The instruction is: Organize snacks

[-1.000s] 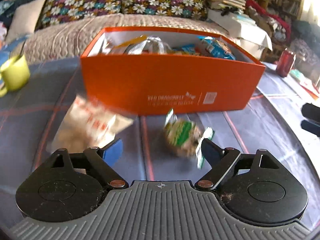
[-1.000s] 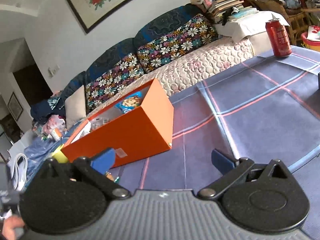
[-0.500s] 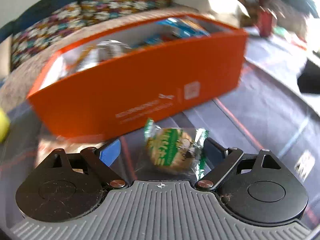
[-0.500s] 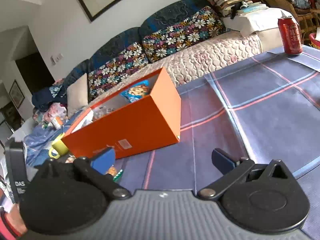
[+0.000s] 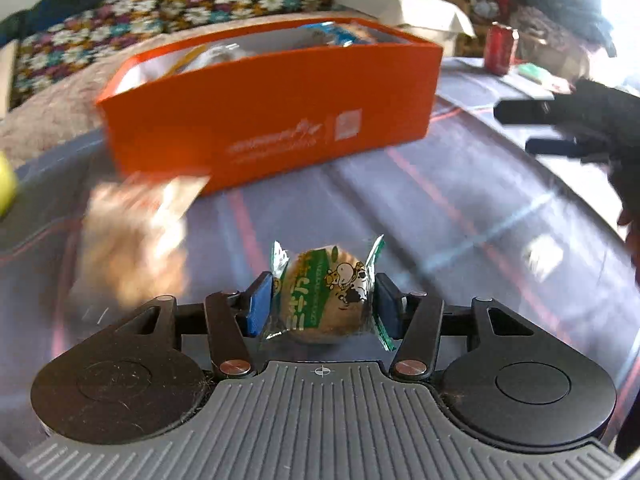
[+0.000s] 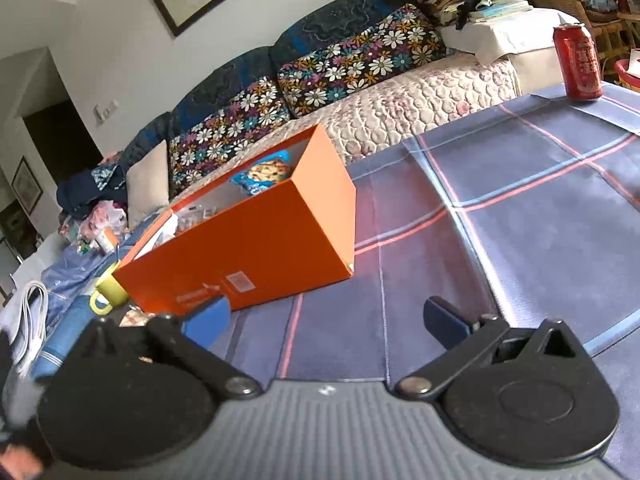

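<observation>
The left tongs (image 5: pixel 323 307) are closing on the light, crinkly wrapped biscuit (image 5: pixel 325 298) over the worktop (image 5: pixel 460 216), gripping its crushable middle, while the right tongs (image 6: pixel 326 320) are hanging wide, empty.

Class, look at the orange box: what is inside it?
Orange box: a blue cookie packet and clear wrappers show; its near wall hides anything lower.

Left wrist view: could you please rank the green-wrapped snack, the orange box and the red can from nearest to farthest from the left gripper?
1. Green-wrapped snack: between the closing jaws of the left gripper.
2. Orange box: straight ahead on the table.
3. Red can: far right, beyond the box.
</observation>
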### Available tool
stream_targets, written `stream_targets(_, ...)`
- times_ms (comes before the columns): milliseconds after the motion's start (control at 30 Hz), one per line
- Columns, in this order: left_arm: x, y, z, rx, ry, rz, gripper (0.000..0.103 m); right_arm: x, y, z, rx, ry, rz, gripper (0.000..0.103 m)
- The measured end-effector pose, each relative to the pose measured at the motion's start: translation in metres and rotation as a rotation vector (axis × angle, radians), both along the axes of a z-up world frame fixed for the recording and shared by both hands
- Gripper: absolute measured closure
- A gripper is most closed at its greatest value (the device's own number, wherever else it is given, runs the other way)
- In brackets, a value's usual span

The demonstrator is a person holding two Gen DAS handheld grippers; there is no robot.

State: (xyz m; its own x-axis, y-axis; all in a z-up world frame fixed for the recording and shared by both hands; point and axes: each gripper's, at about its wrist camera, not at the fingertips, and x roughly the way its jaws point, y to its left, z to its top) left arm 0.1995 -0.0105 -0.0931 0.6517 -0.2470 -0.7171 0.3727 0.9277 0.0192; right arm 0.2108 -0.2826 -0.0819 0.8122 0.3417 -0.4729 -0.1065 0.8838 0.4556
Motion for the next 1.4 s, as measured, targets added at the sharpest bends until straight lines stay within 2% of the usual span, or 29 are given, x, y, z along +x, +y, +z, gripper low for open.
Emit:
stream_targets(167,-0.05,0.048,0.0,0.041,-0.021,0.155,0.083,0.003,0.035,-0.002,-0.032,0.021,0.118,0.0)
stream_targets(300,-0.069,0.094,-0.001,-0.064,0.012,0.274,0.082,0.011,0.118,0.011,-0.07,0.017,0.304,0.0)
stream_targets(400,-0.073,0.112,0.0,-0.102,0.009,0.322,0.081,0.023,0.191,0.02,-0.092,-0.003,0.392,0.0)
stream_targets(533,-0.079,0.124,0.001,-0.174,0.003,0.321,0.078,0.049,0.264,0.013,-0.185,0.04,0.339,0.001)
stream_targets(633,-0.083,0.126,0.001,-0.193,-0.008,0.307,0.076,0.064,0.29,-0.004,-0.222,0.075,0.3,0.001)
stream_targets(700,-0.085,0.127,0.002,-0.191,-0.012,0.299,0.075,0.067,0.295,-0.014,-0.232,0.089,0.324,0.004)
stream_targets(733,-0.086,0.127,0.003,-0.196,-0.012,0.299,0.074,0.064,0.294,-0.016,-0.25,0.062,0.339,0.021)
stream_targets(767,-0.086,0.13,0.002,-0.207,-0.013,0.299,0.073,0.061,0.291,-0.016,-0.286,0.04,0.36,0.028)
stream_targets(867,-0.084,0.128,0.001,-0.208,-0.011,0.303,0.071,0.056,0.264,-0.014,-0.291,0.059,0.386,0.032)
stream_targets(967,-0.083,0.123,0.001,-0.188,-0.011,0.301,0.069,0.036,0.219,-0.013,-0.327,0.051,0.365,0.032)
stream_targets(1100,-0.081,0.107,0.0,-0.146,-0.016,0.292,0.066,-0.002,0.142,-0.014,-0.316,0.065,0.282,0.032)
stream_targets(1300,-0.063,0.061,-0.003,-0.097,-0.024,0.221,0.065,-0.045,0.054,-0.018,-0.324,0.05,0.14,0.032)
stream_targets(1333,-0.059,0.051,-0.004,-0.069,-0.033,0.211,0.065,-0.047,0.047,-0.02,-0.318,0.038,0.119,0.03)
stream_targets(1367,-0.057,0.043,-0.005,-0.046,-0.039,0.203,0.063,-0.05,0.039,-0.022,-0.295,0.026,0.098,0.021)
stream_targets(1400,-0.054,0.036,-0.005,-0.033,-0.043,0.196,0.063,-0.051,0.034,-0.023,-0.267,0.021,0.086,0.019)
